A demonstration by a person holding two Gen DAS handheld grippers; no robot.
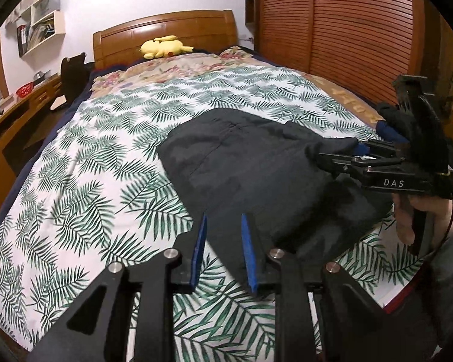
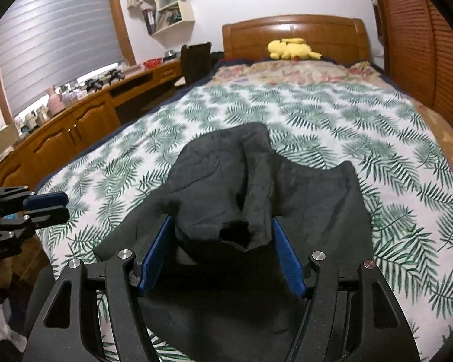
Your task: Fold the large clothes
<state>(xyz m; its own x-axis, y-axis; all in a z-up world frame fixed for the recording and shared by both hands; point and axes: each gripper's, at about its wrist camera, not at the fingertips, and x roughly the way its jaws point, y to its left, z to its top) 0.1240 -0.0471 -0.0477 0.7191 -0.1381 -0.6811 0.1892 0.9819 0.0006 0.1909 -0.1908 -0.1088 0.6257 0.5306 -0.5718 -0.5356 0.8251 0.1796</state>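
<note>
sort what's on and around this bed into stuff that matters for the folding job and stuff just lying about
For the job: black garment; leaf-print bedspread under it.

Just lying about: yellow plush toy; red basket; wall shelves.

A yellow plush toy [image 1: 165, 46] lies against the wooden headboard [image 1: 166, 34] of a bed [image 1: 84, 163] spread with a palm-leaf cover. Louvred wooden wardrobe doors [image 1: 347, 27] line one side; a long wooden surface [image 2: 84, 114] under a shuttered window [image 2: 54, 39] carries a red basket [image 2: 152, 63], with white wall shelves [image 2: 169, 6] above.
</note>
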